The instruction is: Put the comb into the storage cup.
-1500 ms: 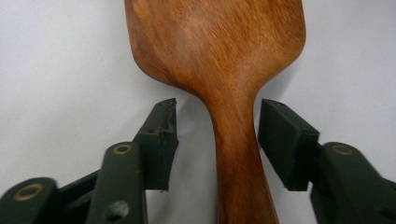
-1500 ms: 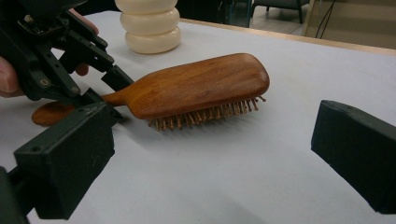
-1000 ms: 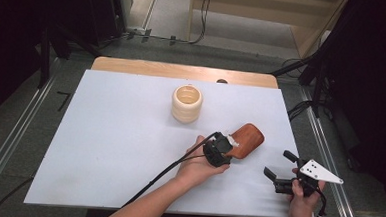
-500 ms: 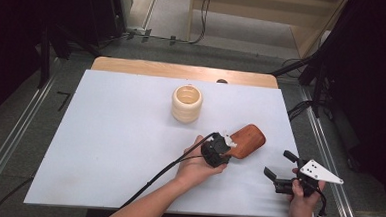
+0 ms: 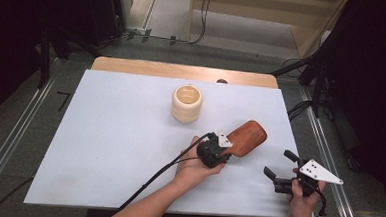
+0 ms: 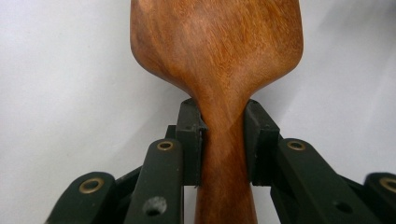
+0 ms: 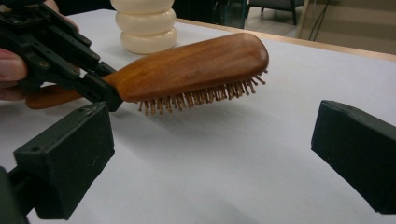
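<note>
Left tongs grip the brush at its neck, where handle meets head. In the left gripper view the pads press both sides of the narrow wooden neck; brush head widens beyond them, back side up.

Brush pos.: right of centre on the white table, w/ head pointing toward the far right. In the right gripper view the head is raised off the table, bristles facing down w/ a gap and shadow beneath. Handle end runs back toward the left hand; whether that end touches the table is hard to tell, prob. not.

Right tongs sit near the right table edge, apart from the brush, held in the right hand. Jaws stand wide, nothing between them; in the right gripper view both pads frame bare table w/ the brush beyond.

Cup: cream, ribbed, upright, behind the brush toward table centre, not touching it. Cable trails from left tongs along the forearm to the near edge.
</note>
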